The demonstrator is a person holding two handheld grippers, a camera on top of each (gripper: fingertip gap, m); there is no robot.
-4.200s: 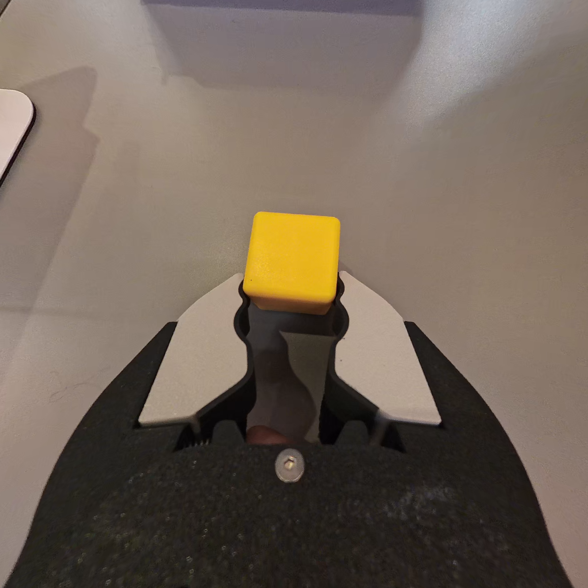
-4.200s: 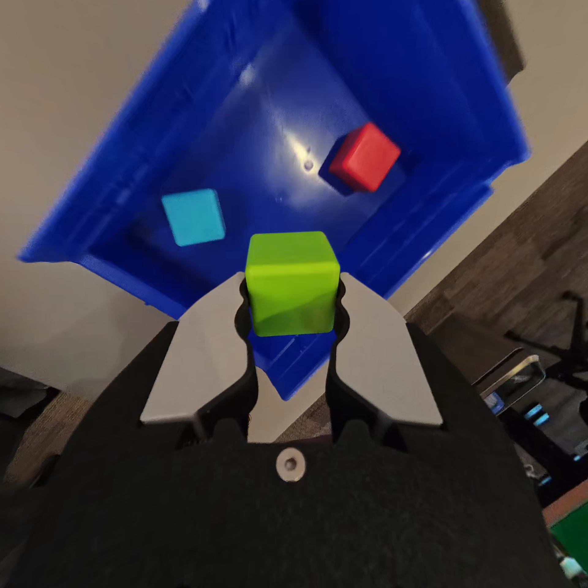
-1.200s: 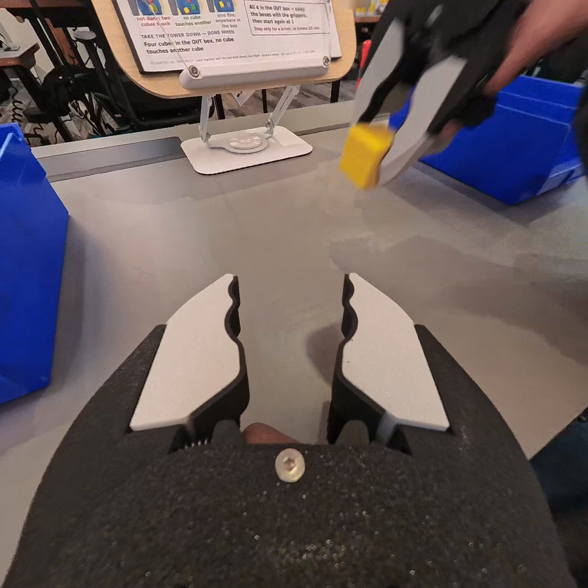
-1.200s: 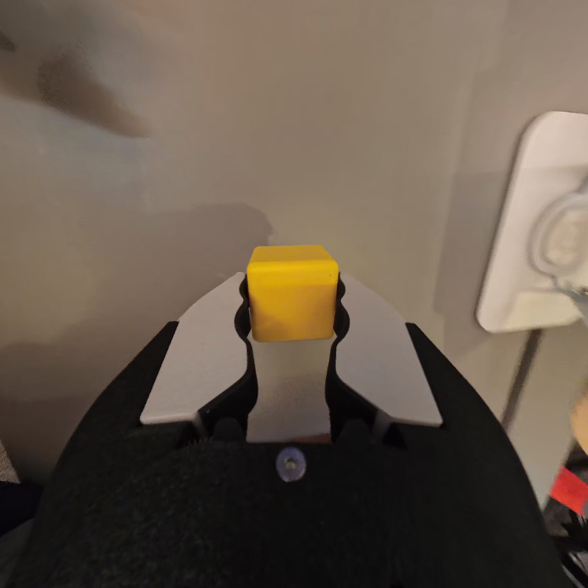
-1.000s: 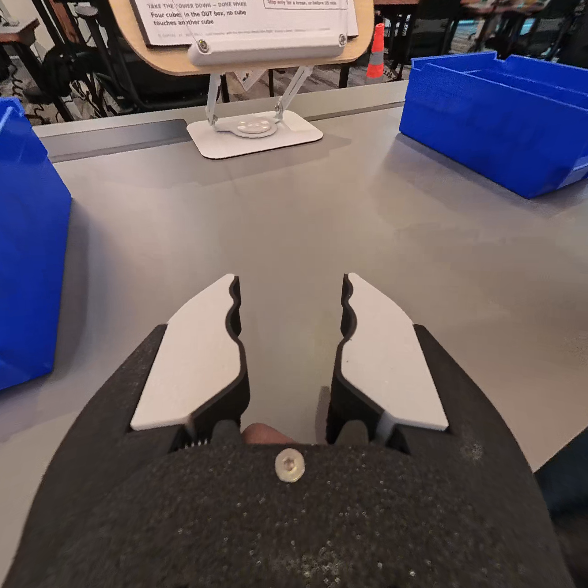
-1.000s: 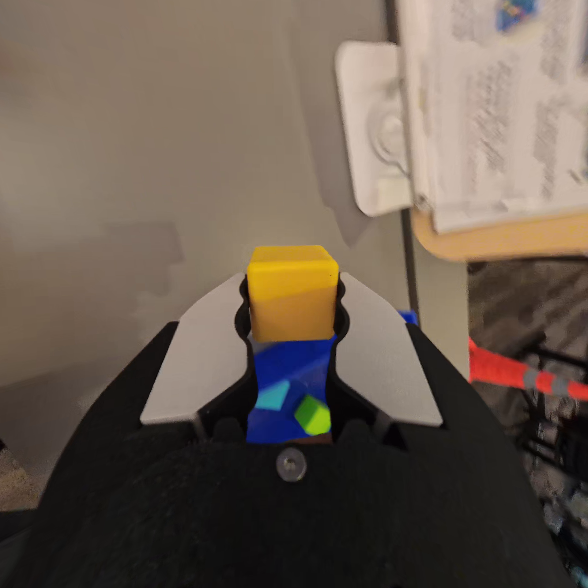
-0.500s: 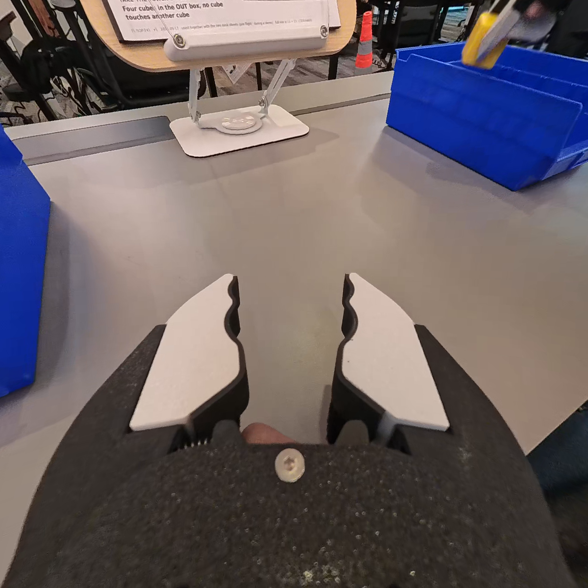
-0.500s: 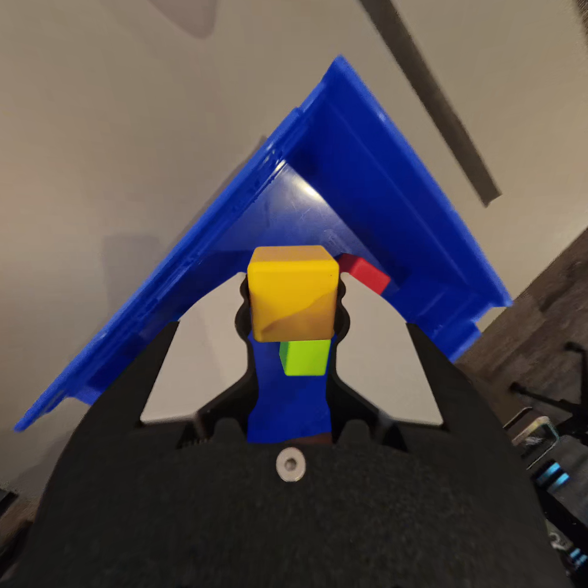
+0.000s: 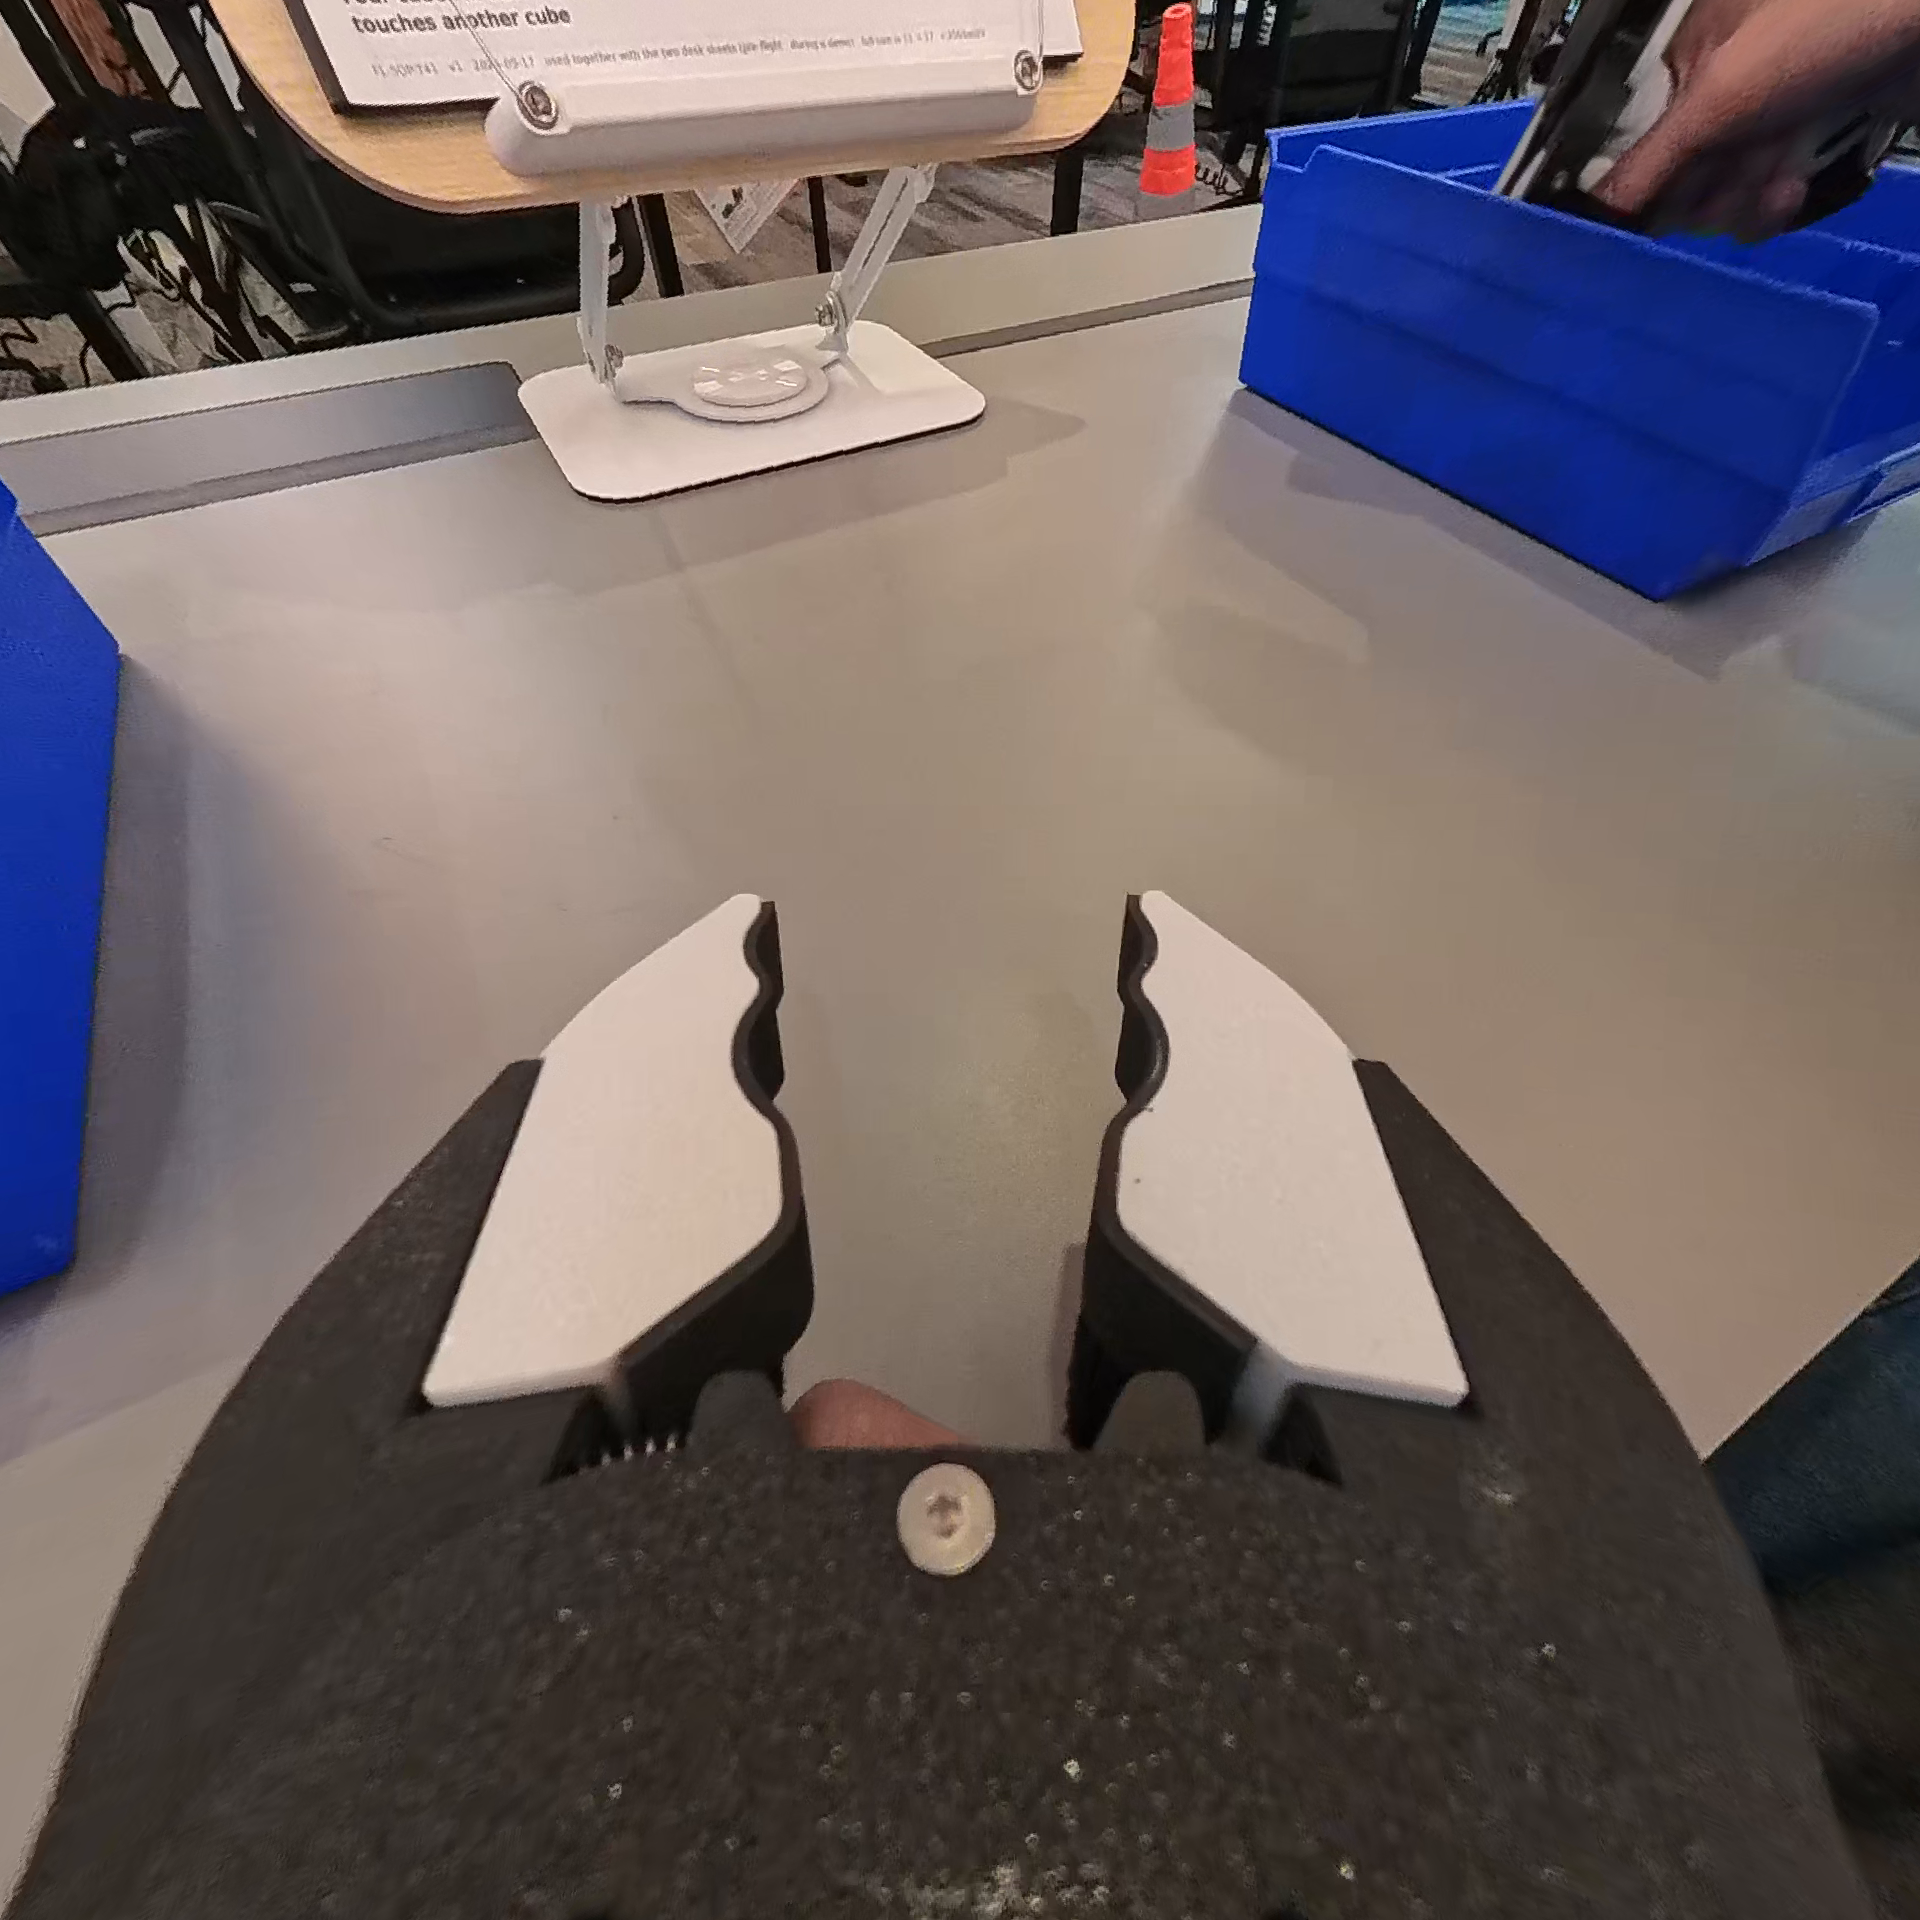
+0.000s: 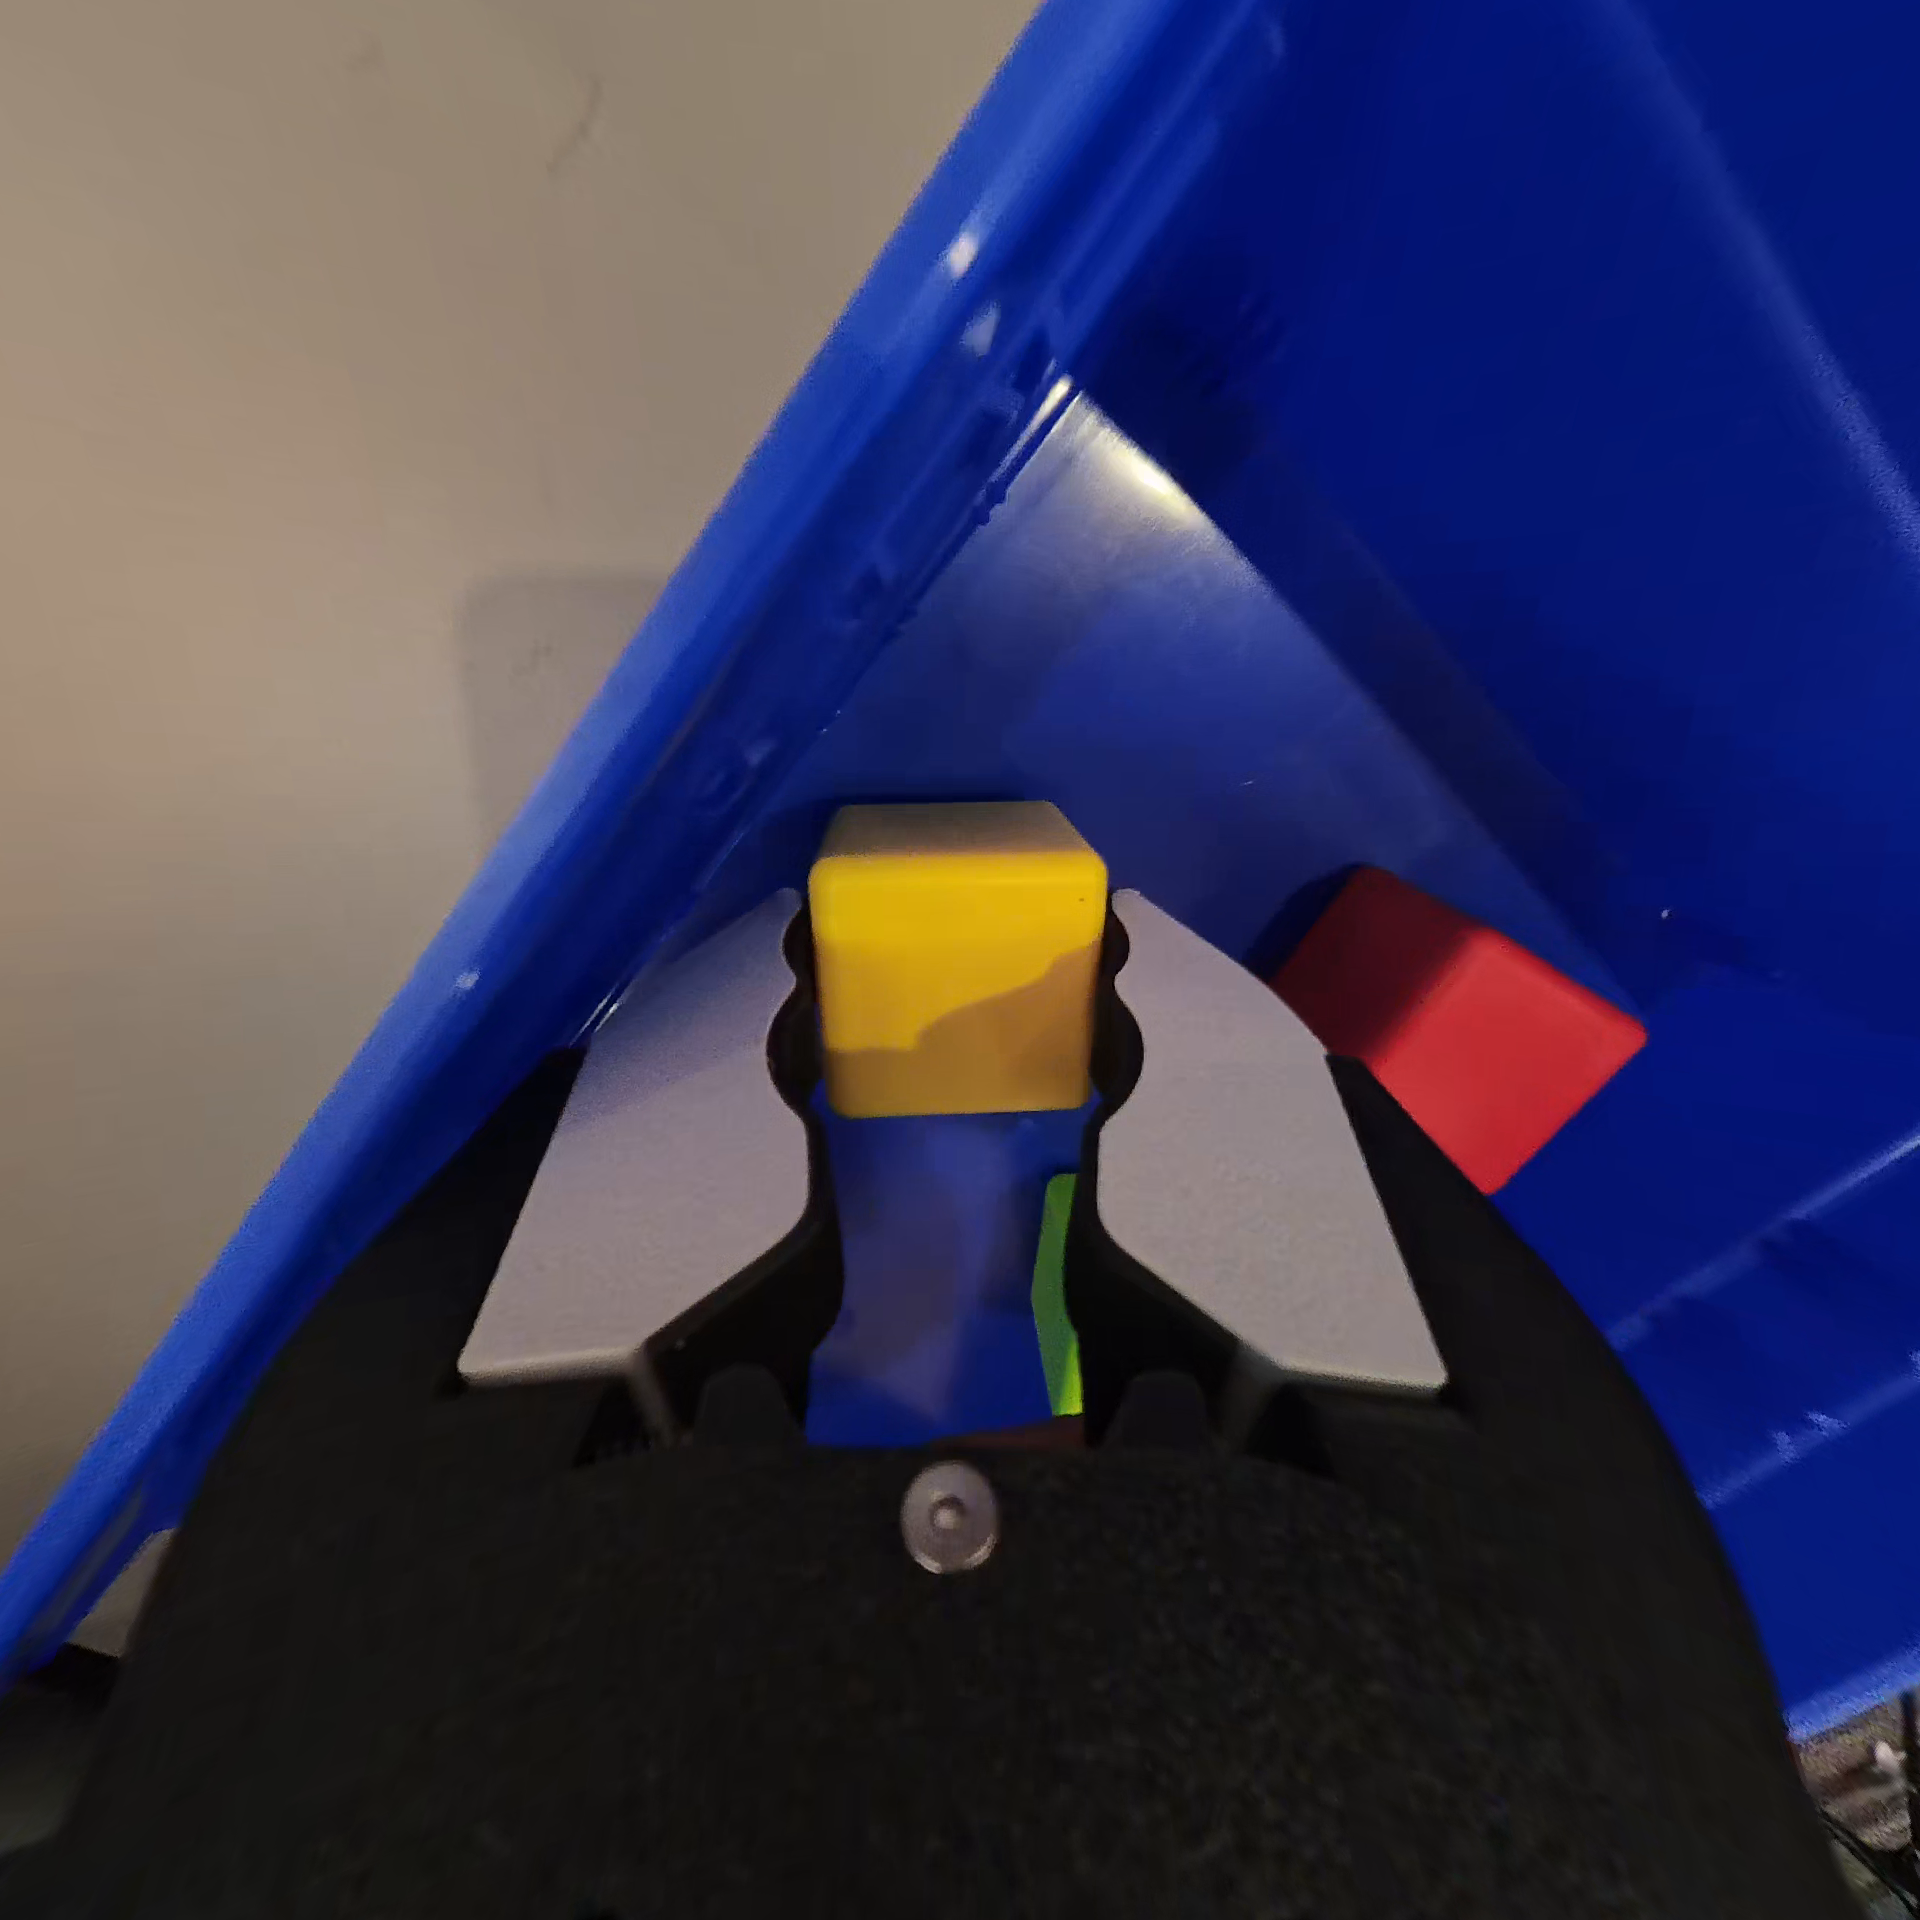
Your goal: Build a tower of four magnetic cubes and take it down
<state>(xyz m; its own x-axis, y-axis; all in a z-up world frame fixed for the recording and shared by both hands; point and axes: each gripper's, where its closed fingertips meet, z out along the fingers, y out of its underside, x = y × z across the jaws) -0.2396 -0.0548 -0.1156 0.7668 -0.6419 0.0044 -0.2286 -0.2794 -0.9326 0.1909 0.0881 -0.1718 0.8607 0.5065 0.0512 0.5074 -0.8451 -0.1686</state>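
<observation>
The yellow cube (image 10: 954,961) is clamped between the fingertips of the right gripper (image 10: 954,997), jaws closed snug against its two sides, and it's being held down inside the blue bin (image 10: 1455,436), close to the corner where two of the bin's walls meet. A red cube (image 10: 1455,1023) is sitting on the bin floor just right of the yellow one, apart from it as far as can be seen, though it's partly cut off by the gripper's right finger. A thin strip of a lime-green cube (image 10: 1060,1299) can be spotted through the gap between the fingers, below the yellow cube in the frame; most of it is hidden, so whether it touches anything can't be told. Outside the bin, only plain grey table (image 10: 312,416) is seen on its left. Over in the left wrist view, the left gripper (image 9: 948,925) is held spread wide with nothing in it, hovering above the grey table (image 9: 935,675). The same blue bin (image 9: 1538,384) is seen off to the far right of it, with a person's hand (image 9: 1745,125) and the other gripper reaching down into it. A white stand (image 9: 748,416) carrying a wooden board with a printed sheet is set on the table left of the bin, and the edge of a second blue bin (image 9: 42,935) shows well away on the opposite side.
</observation>
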